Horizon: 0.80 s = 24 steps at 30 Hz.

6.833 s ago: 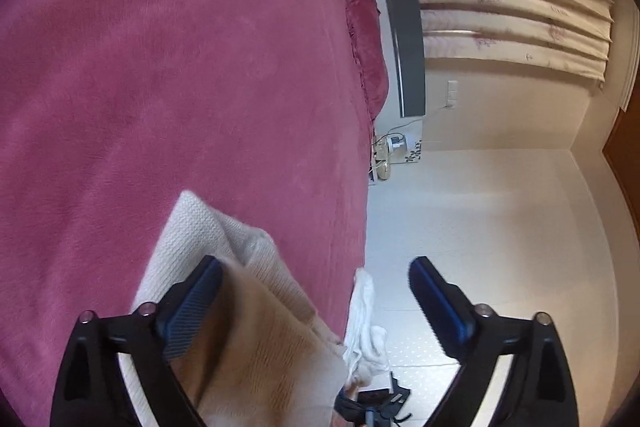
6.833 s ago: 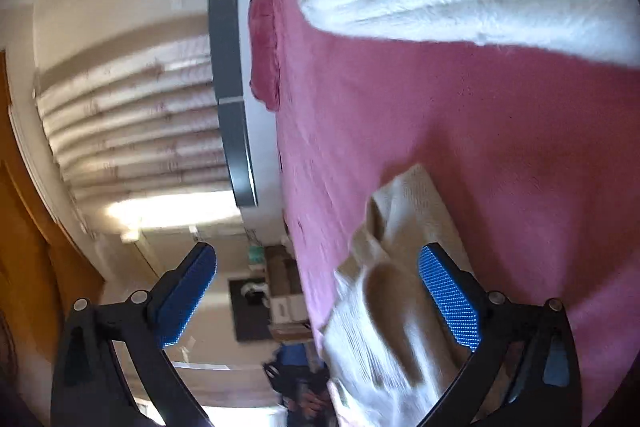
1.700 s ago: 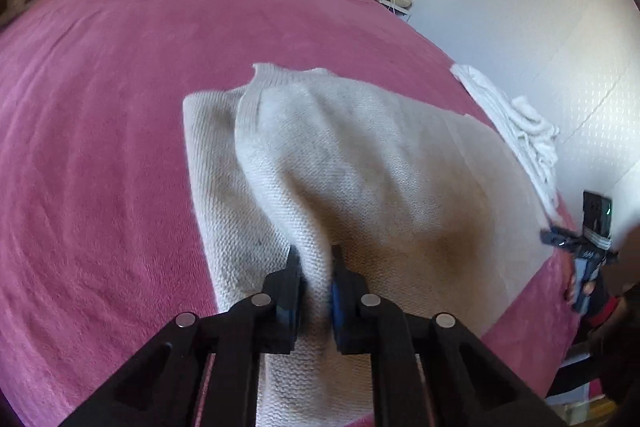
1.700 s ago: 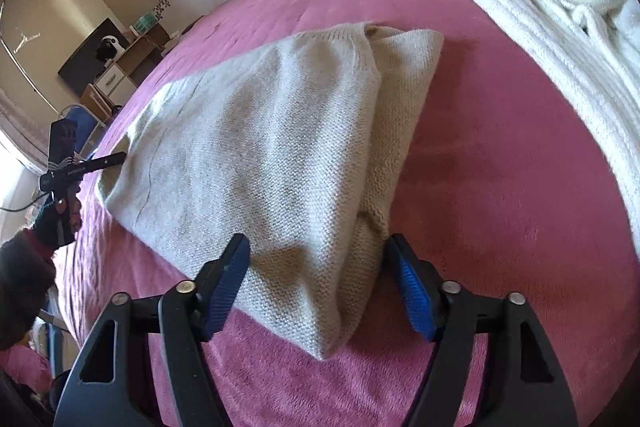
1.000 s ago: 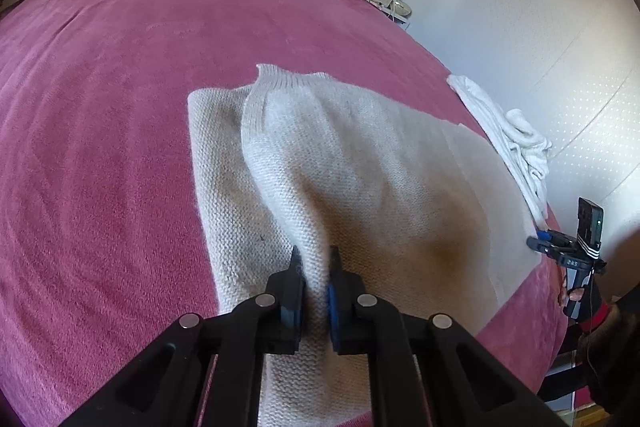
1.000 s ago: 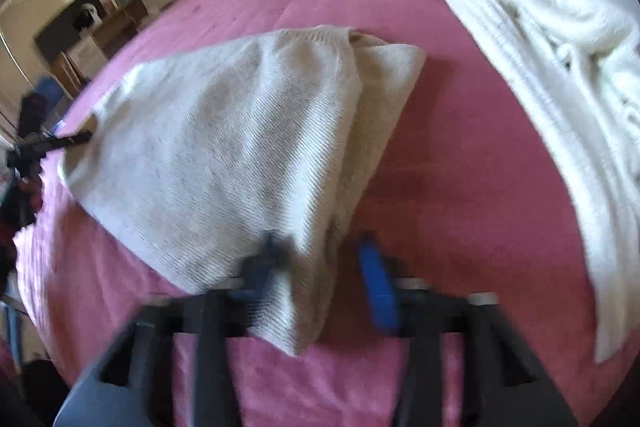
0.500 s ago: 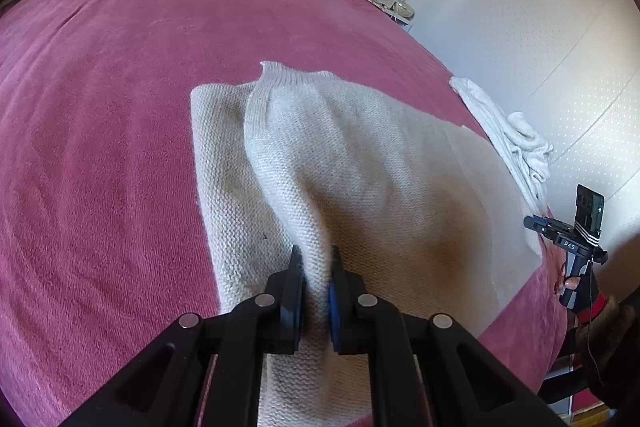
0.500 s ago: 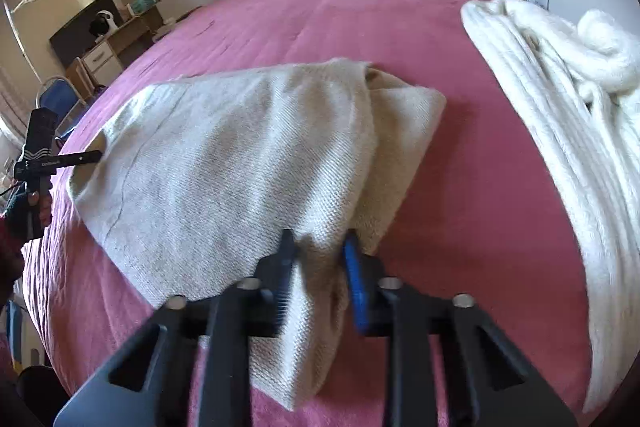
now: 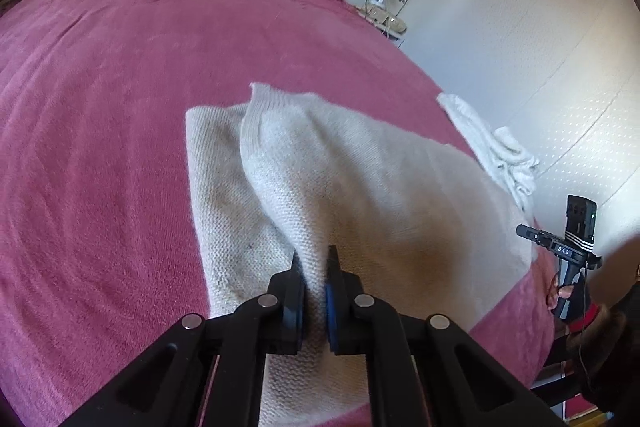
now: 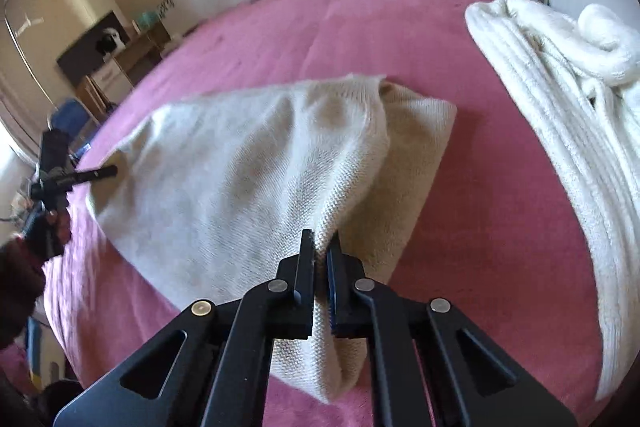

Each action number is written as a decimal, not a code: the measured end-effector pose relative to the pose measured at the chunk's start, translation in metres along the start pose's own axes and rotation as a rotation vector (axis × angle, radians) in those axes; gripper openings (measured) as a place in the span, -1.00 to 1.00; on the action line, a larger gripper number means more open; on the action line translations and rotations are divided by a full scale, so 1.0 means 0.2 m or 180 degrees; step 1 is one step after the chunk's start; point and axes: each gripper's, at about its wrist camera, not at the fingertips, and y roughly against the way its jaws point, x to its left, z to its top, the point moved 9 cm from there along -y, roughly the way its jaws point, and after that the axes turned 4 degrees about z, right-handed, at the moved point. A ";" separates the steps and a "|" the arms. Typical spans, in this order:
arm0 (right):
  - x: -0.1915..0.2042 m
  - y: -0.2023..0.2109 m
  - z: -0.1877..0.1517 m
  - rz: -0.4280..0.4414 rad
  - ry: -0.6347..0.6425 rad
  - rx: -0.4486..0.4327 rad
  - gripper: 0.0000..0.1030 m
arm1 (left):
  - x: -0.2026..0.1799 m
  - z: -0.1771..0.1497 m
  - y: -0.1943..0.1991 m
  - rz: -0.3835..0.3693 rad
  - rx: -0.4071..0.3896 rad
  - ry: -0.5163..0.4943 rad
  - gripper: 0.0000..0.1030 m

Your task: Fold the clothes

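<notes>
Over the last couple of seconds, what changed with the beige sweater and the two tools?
The right tool, whose jaws stood open around the beige sweater, has just closed and now pinches its near edge, lifting it slightly. The left tool kept its grip on the other edge. The white garment and pink bedspread stayed as before.

Your left gripper (image 9: 314,259) hides the fold of the beige sweater (image 9: 360,179) pinched between its pads. The white garment (image 10: 560,99) runs off the right wrist picture's edge. The dresser (image 10: 104,67) looks blurred; what stands on it, perhaps a toy, is unclear.
</notes>
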 end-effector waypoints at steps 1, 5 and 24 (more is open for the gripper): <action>0.01 0.03 0.01 0.0036 -0.0015 -0.0046 -0.91 | -0.02 0.01 0.02 -0.0017 -0.0018 -0.0004 -0.88; 0.07 0.12 0.02 0.0148 -0.0044 -0.0141 -0.91 | -0.04 0.00 0.08 -0.0041 -0.0064 -0.0025 -0.88; -0.18 0.01 -0.24 -0.0383 -0.0508 0.0225 0.52 | 0.16 -0.16 0.05 0.0293 0.0022 0.0251 -0.47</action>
